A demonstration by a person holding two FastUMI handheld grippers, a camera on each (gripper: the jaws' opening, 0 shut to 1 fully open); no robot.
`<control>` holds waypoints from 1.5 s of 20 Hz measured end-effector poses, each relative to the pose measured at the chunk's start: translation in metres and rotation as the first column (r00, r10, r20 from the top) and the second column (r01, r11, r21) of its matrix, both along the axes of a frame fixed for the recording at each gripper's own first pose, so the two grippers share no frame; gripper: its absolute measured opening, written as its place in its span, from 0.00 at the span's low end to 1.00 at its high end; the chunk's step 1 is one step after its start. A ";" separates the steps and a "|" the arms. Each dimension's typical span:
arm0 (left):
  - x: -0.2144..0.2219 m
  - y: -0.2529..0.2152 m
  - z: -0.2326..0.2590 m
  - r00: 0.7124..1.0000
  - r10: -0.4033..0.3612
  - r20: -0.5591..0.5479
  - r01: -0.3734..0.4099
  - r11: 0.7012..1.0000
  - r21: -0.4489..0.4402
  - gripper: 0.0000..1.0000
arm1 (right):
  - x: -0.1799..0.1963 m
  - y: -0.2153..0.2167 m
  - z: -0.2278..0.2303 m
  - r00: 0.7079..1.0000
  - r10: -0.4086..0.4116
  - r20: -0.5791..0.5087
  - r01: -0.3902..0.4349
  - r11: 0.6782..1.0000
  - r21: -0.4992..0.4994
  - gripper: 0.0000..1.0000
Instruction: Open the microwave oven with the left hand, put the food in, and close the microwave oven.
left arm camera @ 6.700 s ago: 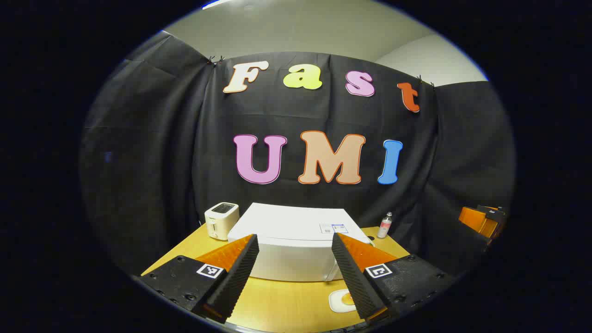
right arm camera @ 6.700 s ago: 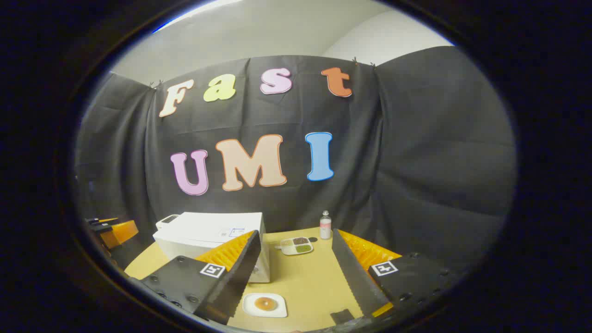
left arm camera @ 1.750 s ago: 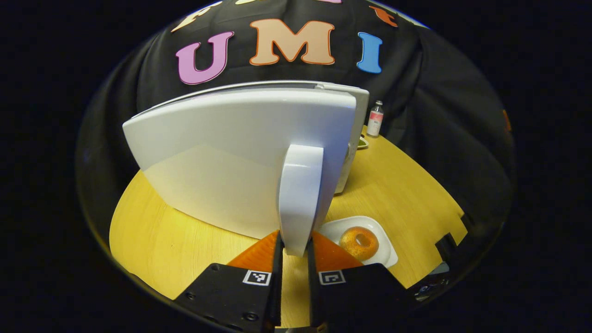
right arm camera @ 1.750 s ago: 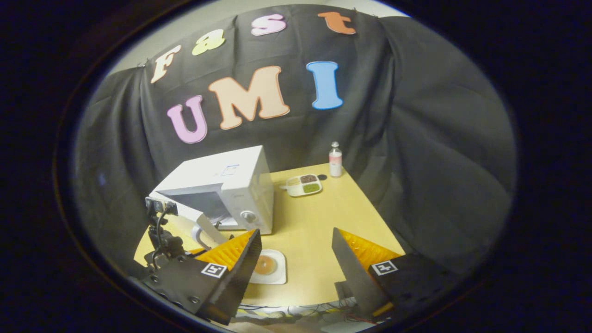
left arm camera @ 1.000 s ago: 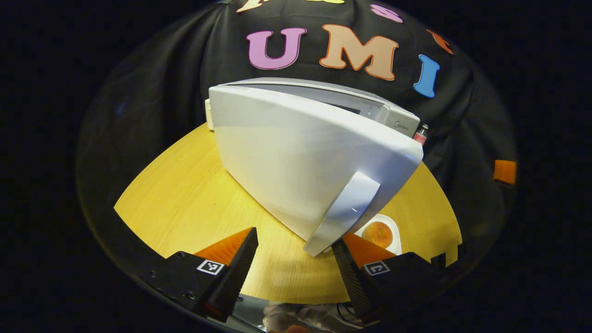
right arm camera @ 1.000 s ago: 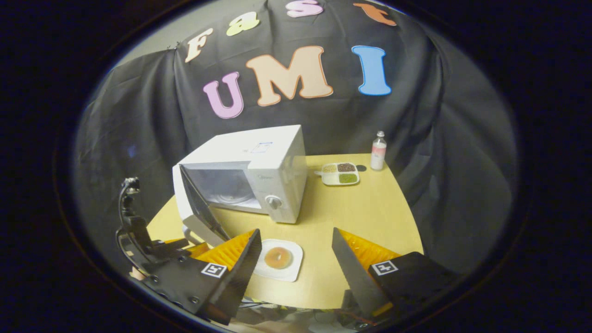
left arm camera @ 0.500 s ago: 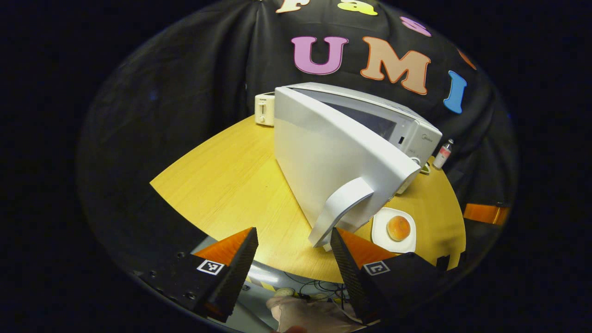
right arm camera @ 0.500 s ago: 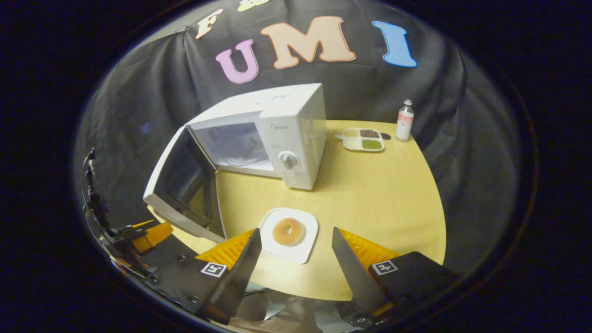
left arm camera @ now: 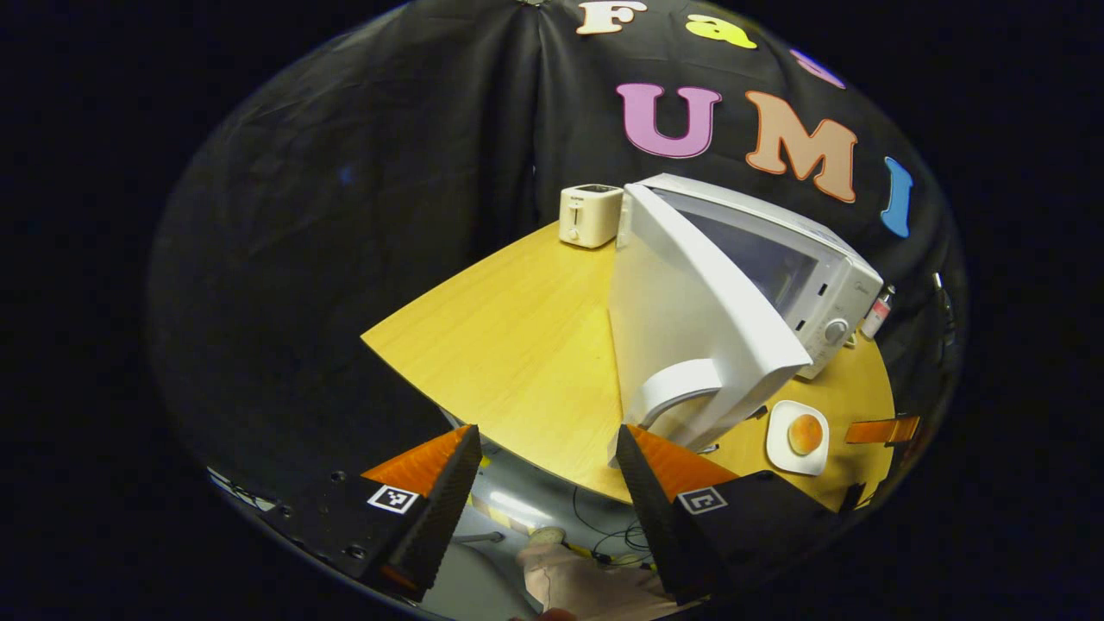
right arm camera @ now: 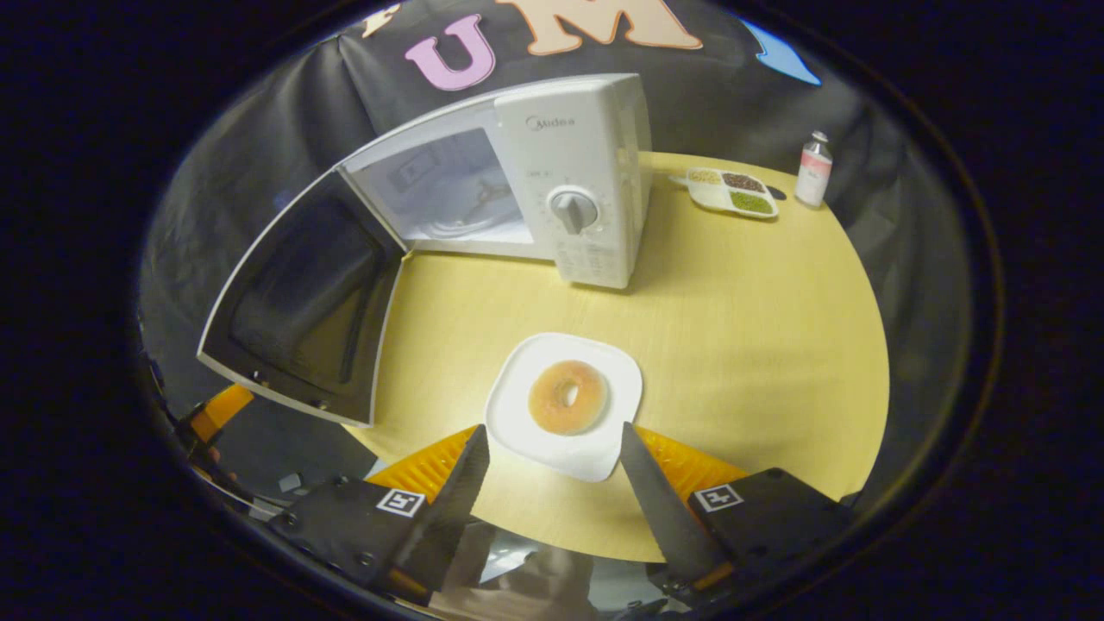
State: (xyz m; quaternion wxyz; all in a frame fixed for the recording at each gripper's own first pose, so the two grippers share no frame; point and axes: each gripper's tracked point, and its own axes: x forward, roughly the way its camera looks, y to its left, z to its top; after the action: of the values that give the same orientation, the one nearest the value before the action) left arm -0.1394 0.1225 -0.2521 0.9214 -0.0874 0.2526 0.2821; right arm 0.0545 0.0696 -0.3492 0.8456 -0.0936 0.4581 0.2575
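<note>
- In the left gripper view our left gripper (left arm camera: 548, 470) sits at the bottom centre, fingers spread wide with nothing between them, hanging off the near edge of the table (left arm camera: 509, 336).
- The handle (left arm camera: 677, 388) of the microwave door (left arm camera: 690, 319) stands just above our right-hand finger in the centre right of that view; we cannot tell whether the two touch.
- The door is swung wide open, and the microwave oven (left arm camera: 776, 259) lies behind it toward the upper right.
- In the right gripper view our right gripper (right arm camera: 552, 470) is at the bottom centre, fingers wide apart and holding nothing, tilted down over the table's (right arm camera: 759, 345) near edge.
- The doughnut (right arm camera: 567, 397) lies on a white square plate (right arm camera: 526, 414) in the lower middle of that view, just beyond the fingertips, with the plate's near edge reaching between them.
- The microwave oven (right arm camera: 569, 172) stands in the upper middle, its cavity (right arm camera: 448, 194) open and the door (right arm camera: 302, 302) swung out to the left.
- The open table between plate and cavity carries nothing.
- At the upper right a divided dish (right arm camera: 733, 194) with three fillings and a small bottle (right arm camera: 813, 168) stand near the far edge.
- In the left gripper view a toaster (left arm camera: 589, 216) sits at the upper middle beside the microwave, and the plate (left arm camera: 780, 440) shows at the lower right.
- Part of the other gripper (right arm camera: 216, 410) shows at the lower left of the right gripper view, below the door.
</note>
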 end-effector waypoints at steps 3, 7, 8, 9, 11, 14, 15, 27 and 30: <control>-0.009 0.031 0.003 1.000 0.029 -0.005 -0.029 1.000 0.005 0.93 | 0.007 0.011 -0.023 0.998 -0.040 -0.039 0.038 0.999 -0.039 0.97; -0.017 0.073 0.010 0.998 0.060 0.002 -0.060 0.998 0.001 0.93 | 0.021 0.014 -0.049 0.993 -0.102 -0.065 0.094 0.988 -0.119 0.97; -0.019 0.084 0.013 0.997 0.070 0.009 -0.070 0.998 -0.001 0.93 | 0.026 0.014 -0.056 0.991 -0.116 -0.066 0.106 0.985 -0.135 0.97; -0.020 0.093 0.016 0.997 0.078 0.023 -0.078 0.997 -0.004 0.93 | 0.030 0.015 -0.060 0.990 -0.126 -0.065 0.116 0.983 -0.145 0.97; -0.019 0.109 0.026 0.993 0.095 0.075 -0.094 0.995 -0.021 0.93 | 0.035 0.014 -0.069 0.987 -0.147 -0.069 0.133 0.977 -0.168 0.97; -0.016 0.119 0.040 0.984 0.119 0.134 -0.114 0.993 -0.045 0.93 | 0.033 0.019 -0.079 0.980 -0.173 -0.094 0.156 0.974 -0.165 0.98; -0.015 0.124 0.045 0.981 0.122 0.150 -0.118 0.992 -0.037 0.93 | 0.034 0.019 -0.081 0.979 -0.179 -0.096 0.161 0.972 -0.172 0.98; 0.031 0.155 0.052 0.989 -0.005 0.148 0.003 1.000 0.019 0.92 | 0.028 0.051 -0.063 0.938 -0.338 -0.072 0.332 0.940 -0.085 0.70; 0.044 0.158 0.051 0.988 -0.060 0.144 0.058 0.998 0.018 0.92 | 0.028 0.077 -0.049 0.904 -0.420 -0.077 0.423 0.906 0.027 0.75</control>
State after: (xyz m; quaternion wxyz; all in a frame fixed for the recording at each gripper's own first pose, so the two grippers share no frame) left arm -0.0958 0.2807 -0.2015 0.9458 -0.0937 0.1860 0.2493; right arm 0.0825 0.1467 -0.3978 0.8666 0.0346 0.4911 0.0816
